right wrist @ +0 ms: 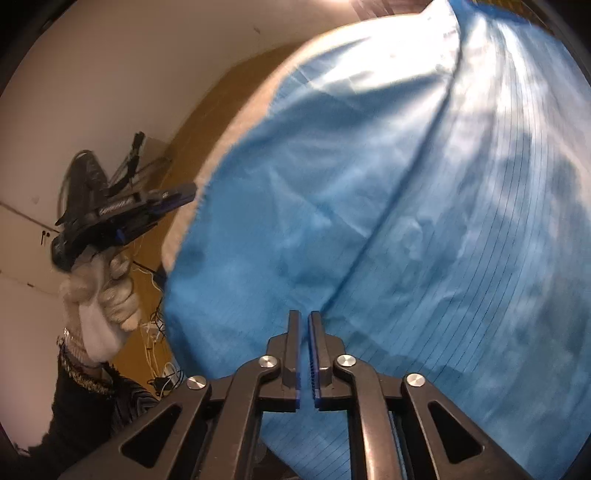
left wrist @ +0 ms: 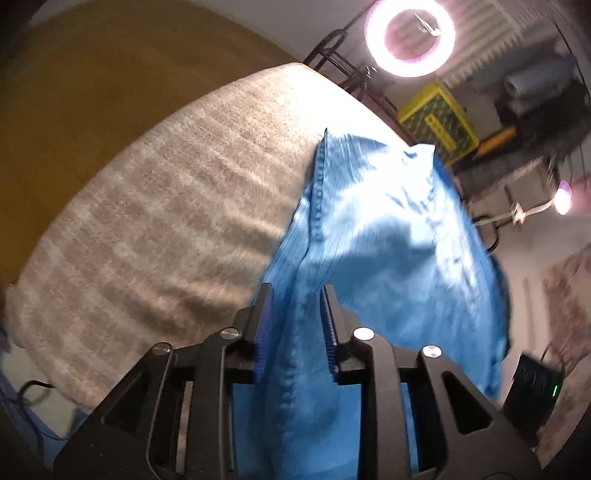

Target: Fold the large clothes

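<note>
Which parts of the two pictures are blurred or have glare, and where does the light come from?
Left wrist view: a ring light glares at the top, a small lamp at the right; the blue garment is smeared at its right edge. Right wrist view: the garment's top is overexposed, and its edges are blurred.

I think I am in a room set up for filming, not a real home. At the top right a ring light (left wrist: 410, 37) glows, with grey foam wall (left wrist: 491, 33) behind it. Below sits a yellow crate (left wrist: 436, 122). Cables (right wrist: 159, 354) lie on the floor.
</note>
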Demonstrator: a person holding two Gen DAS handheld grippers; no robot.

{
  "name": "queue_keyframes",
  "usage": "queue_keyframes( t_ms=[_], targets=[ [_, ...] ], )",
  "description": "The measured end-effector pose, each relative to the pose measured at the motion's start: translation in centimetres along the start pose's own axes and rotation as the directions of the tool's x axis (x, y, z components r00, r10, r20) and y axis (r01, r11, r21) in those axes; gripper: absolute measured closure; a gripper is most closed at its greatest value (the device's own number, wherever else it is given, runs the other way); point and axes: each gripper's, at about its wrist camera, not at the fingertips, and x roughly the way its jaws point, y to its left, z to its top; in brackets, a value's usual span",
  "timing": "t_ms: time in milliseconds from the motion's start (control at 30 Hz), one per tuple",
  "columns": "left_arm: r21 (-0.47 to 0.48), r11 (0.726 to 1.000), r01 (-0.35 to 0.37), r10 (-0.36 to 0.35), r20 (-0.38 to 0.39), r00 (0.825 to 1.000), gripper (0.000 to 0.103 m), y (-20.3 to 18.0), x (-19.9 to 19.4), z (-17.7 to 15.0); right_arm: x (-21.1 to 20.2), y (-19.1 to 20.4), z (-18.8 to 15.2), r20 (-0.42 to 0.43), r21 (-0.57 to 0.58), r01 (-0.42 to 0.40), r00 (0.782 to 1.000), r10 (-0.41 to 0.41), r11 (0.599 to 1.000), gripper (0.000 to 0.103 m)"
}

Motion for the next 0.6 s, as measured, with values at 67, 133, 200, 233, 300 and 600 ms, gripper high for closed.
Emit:
queue_keyframes(
  t_ms=[67,133,200,233,300,600],
  targets=[
    [0.006,1.0,0.008,-0.008,-0.009,1.0,0.079,-0.5,0.9,1.3,-0.4,1.3,0.1,0.036,-0.047,-0.007,0.999,0.009,0.999,0.077],
    [0.005,1.0,0.017,-0.017,-0.044,0.999,0.079,-0.8,2.3,2.4,0.2,2.5,-0.2,0.027,-0.095,-0.004,1.0,0.006,0.995,0.077],
    [-0.025,0.999,0.03,-0.031,-0.074,0.997,0.078,-0.9,4.1,3.2,1.2,3.0,-0.5,0.005,-0.132,0.035,0.999,-0.035,0.991,0.077],
    [-0.041,0.998,0.039,-0.043,-0.085,0.995,0.078,-0.6,4.8,3.4,1.9,3.0,-0.5,-0.012,-0.144,0.06,0.998,-0.062,0.988,0.078],
    [-0.067,0.996,0.053,-0.06,-0.1,0.993,0.079,-0.6,6.3,4.0,3.1,2.6,-1.0,-0.052,-0.142,0.091,0.994,-0.099,0.986,0.081],
    [-0.009,0.999,-0.045,0.045,-0.053,0.998,0.1,-2.7,10.4,6.9,3.8,1.9,-1.1,-0.056,-0.174,0.117,0.99,-0.129,0.978,0.086]
  ],
)
